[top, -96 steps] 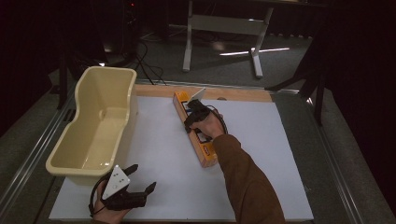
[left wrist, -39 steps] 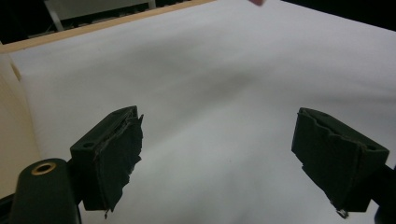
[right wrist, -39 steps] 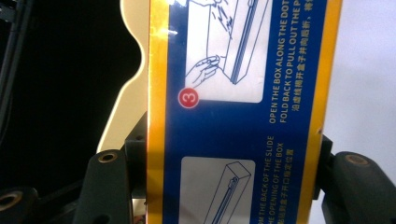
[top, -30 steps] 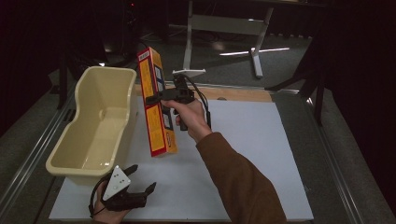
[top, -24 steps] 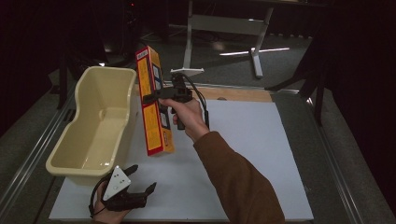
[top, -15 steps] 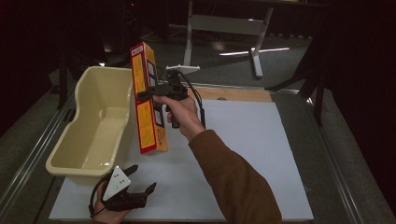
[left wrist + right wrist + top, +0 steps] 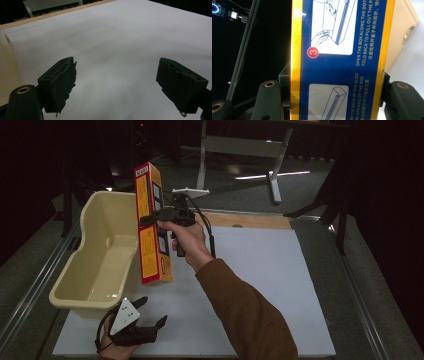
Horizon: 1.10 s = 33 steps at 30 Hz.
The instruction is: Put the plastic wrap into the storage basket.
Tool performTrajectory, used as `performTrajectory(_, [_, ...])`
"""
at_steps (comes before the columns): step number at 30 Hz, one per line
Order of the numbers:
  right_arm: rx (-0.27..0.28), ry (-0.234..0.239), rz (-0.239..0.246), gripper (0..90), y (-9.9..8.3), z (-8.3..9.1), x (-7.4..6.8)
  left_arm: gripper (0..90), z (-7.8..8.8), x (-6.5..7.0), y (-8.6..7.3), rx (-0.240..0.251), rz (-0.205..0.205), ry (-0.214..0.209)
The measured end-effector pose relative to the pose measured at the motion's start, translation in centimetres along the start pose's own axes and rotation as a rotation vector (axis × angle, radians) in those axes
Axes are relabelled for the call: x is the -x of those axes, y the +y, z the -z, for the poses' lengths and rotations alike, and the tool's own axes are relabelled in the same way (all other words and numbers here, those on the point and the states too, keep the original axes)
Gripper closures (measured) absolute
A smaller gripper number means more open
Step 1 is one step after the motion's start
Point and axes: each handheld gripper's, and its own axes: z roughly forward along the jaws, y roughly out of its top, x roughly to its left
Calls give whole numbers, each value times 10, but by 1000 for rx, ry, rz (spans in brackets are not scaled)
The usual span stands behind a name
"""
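Observation:
A long yellow and blue box (image 7: 151, 227) stands nearly upright in the air beside the cream tub (image 7: 95, 270), clamped at its middle by my right gripper (image 7: 152, 216). In the right gripper view the box (image 7: 342, 57) shows its printed blue face, pressed between both black jaws. My left gripper (image 7: 150, 330) rests low at the near left of the white mat, its jaws wide apart. In the left gripper view its pads (image 7: 60, 82) have only bare mat between them.
The cream tub's rim (image 7: 70, 300) lies just left of the hanging box. A white mat (image 7: 265, 280) covers the table, with a wooden strip (image 7: 250, 220) along its far edge. Metal table rails (image 7: 30, 285) run down both sides. A desk frame (image 7: 240, 150) stands behind.
My right gripper has carried the box left and a little higher, from over the mat toward the tub's right wall. Before that, the box lay flat on the mat. The left gripper has stayed put.

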Motion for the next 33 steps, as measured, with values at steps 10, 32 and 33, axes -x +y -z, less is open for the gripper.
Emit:
performTrajectory(10, [-2,36,-23,398,0,-11,-5,158,0,0,0,-1,-2,-4])
performTrajectory(32, [17,44,-88,397,4,-44,-9,156,0,0,0,12,3,0])
performTrajectory(33, [17,47,-89,397,4,-46,-10,156,0,1,0,10,-1,2])
